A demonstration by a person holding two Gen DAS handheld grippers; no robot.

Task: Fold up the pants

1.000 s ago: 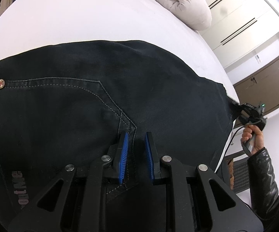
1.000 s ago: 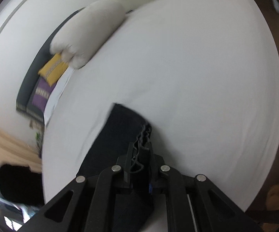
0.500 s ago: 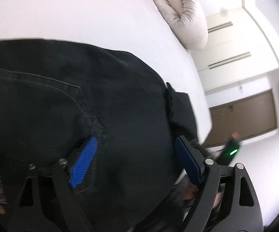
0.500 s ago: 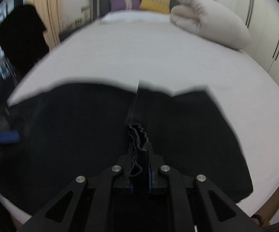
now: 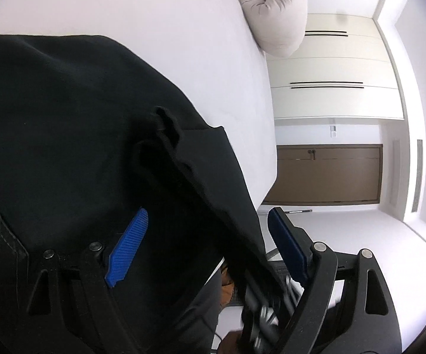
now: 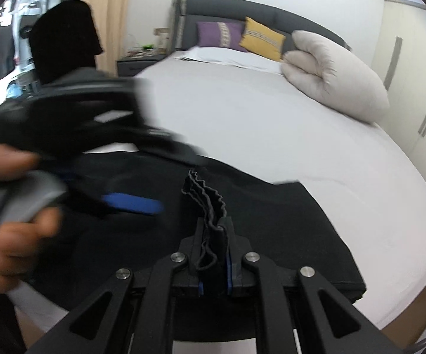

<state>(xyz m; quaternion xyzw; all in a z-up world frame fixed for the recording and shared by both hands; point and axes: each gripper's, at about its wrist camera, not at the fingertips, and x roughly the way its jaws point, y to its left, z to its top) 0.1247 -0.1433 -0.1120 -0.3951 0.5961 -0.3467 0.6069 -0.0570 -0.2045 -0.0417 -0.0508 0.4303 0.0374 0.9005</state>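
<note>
The right gripper [image 6: 214, 253] was clamped on a bunched hem of the pants [image 6: 272, 221], the pleated black fabric standing up in ridges between its closed jaws; this grip presumably served to carry that end across the garment so that one layer could be laid on another. The left gripper [image 5: 204, 253] stood with its jaws wide apart and held nothing, its ribbed blue pads [image 5: 128, 247] spread to either side of a raised fold of cloth that ran forward between them. In the right wrist view the left gripper appeared ahead and to the left, blurred, gripped by the person's left hand [image 6: 9, 215], just above the cloth. The pants lay spread directly below and ahead of both grippers on the bed [image 6: 257, 112], near its closest edge. The fabric appeared to be heavy dark denim, matte, with pale topstitching visible at the left of the left gripper. The bed surface was a smooth white sheet. Well ahead of the right gripper lay a rolled cream duvet [image 6: 334, 73], soft and puffy, beside a yellow cushion [image 6: 261, 41] and a purple cushion [image 6: 220, 34] against a grey upholstered headboard [image 6: 301, 25].
</note>
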